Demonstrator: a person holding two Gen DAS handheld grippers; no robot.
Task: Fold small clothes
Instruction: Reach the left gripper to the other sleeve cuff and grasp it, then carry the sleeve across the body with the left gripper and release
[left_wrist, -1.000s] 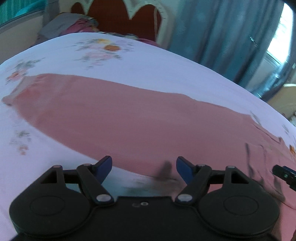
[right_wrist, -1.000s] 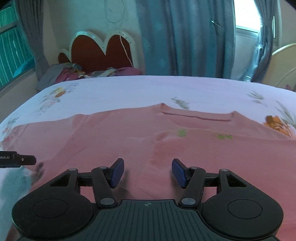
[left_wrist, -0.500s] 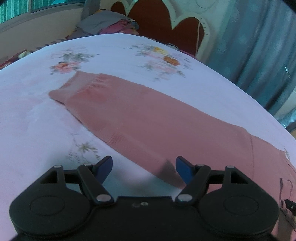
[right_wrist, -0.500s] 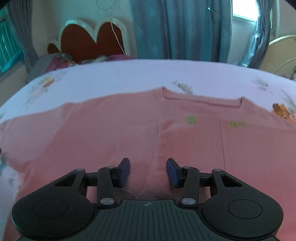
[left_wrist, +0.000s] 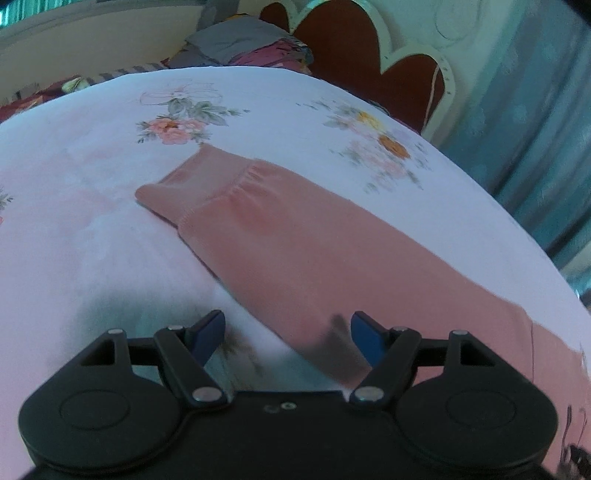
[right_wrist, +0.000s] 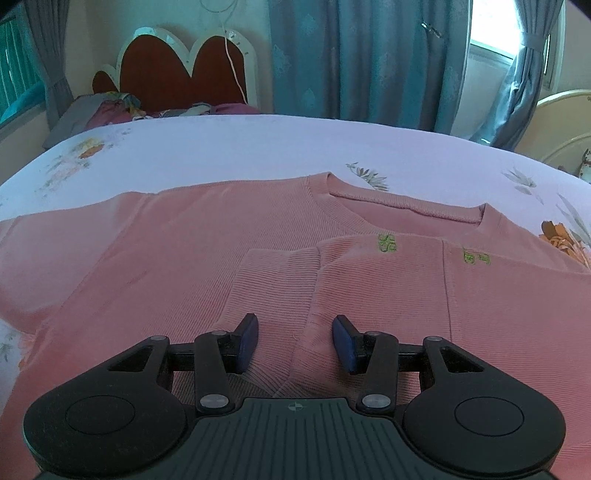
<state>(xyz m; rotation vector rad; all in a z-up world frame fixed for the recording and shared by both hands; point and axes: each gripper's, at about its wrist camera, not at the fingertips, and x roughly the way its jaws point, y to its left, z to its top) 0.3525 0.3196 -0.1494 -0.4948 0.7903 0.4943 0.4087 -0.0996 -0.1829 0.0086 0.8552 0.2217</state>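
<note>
Risk at this stage lay mainly with the folded sleeve under the right gripper (right_wrist: 294, 341): its jaws had just been closing and stood part-open astride the cuff (right_wrist: 280, 280) at lower centre of the right wrist view, pads not yet pressing the knit. I judged that a shallow bite could pinch the sweater (right_wrist: 166, 251) body beneath as well, dragging both layers and undoing the fold. The left gripper (left_wrist: 288, 338) hung released and empty above the other sleeve (left_wrist: 295, 243), which ran from upper left to lower right across the floral bedsheet (left_wrist: 92, 221). Blur in that view suggested motion; closing off the sleeve edge would catch sheet instead of cloth.
</note>
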